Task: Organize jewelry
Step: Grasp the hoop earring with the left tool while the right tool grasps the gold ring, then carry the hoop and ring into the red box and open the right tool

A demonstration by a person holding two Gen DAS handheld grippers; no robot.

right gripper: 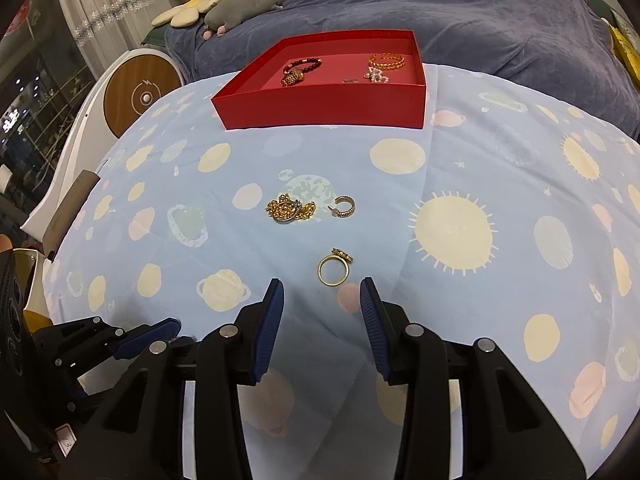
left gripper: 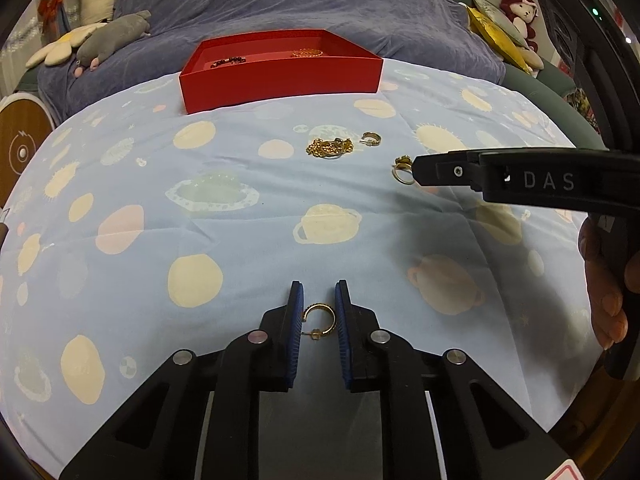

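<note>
My left gripper (left gripper: 319, 286) is closed on a gold hoop earring (left gripper: 320, 319), which sits between its blue pads. My right gripper (right gripper: 322, 284) is open just short of a gold ring (right gripper: 335, 267) lying on the planet-print cloth; this ring also shows in the left wrist view (left gripper: 402, 170) beside the right gripper's finger (left gripper: 448, 170). A gold chain pile (right gripper: 291, 209) and a second hoop earring (right gripper: 344, 206) lie farther back. The red box (right gripper: 320, 106) holds a dark bead bracelet (right gripper: 304, 66), a gold bangle (right gripper: 386, 61) and small pieces.
The cloth (right gripper: 460, 184) covers a rounded surface before a blue-grey blanket (right gripper: 460, 12). Plush toys (right gripper: 240, 6) lie at the back left. A round white and wood device (right gripper: 140, 96) stands left of the surface. The left gripper (right gripper: 148, 336) shows at lower left.
</note>
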